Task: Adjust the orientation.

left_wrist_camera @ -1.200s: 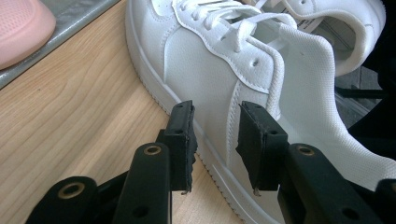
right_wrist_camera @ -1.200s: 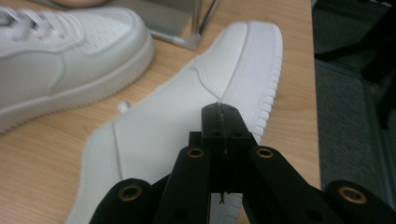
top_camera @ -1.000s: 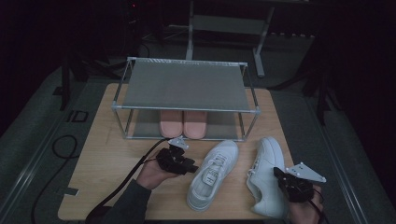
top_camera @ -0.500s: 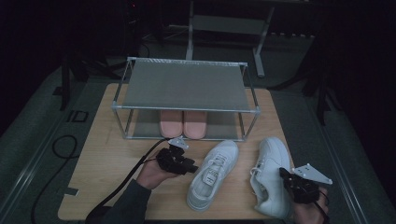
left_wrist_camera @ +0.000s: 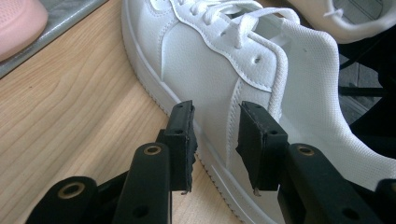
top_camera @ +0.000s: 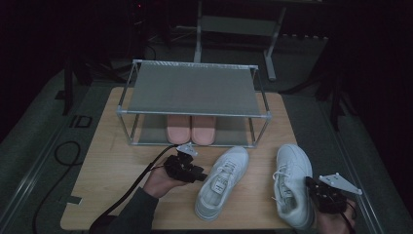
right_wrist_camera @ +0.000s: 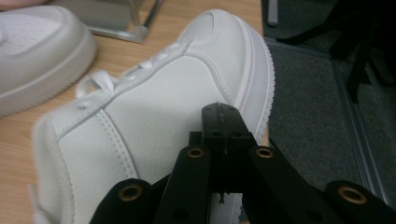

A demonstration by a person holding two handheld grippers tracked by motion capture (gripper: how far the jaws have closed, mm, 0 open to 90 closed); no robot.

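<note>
On wood-grain table [top_camera: 122,161]: smooth white leather sneakers [top_camera: 221,181].

In the high view the pink shoes [top_camera: 191,129] are lying under the rack [top_camera: 192,88], whose top shelf is covering their back halves. The right shoe [top_camera: 291,183] is running off the bottom edge at its heel, and the right claw [top_camera: 311,184] is too dark to read against it. The left claw [top_camera: 201,175] is showing as a dark blur beside the left shoe [top_camera: 221,181]. In the left gripper view that shoe [left_wrist_camera: 224,65] is being cut off at the toe and heel. In the right gripper view the black arms are hiding the lower side of the right shoe [right_wrist_camera: 154,116].
</note>
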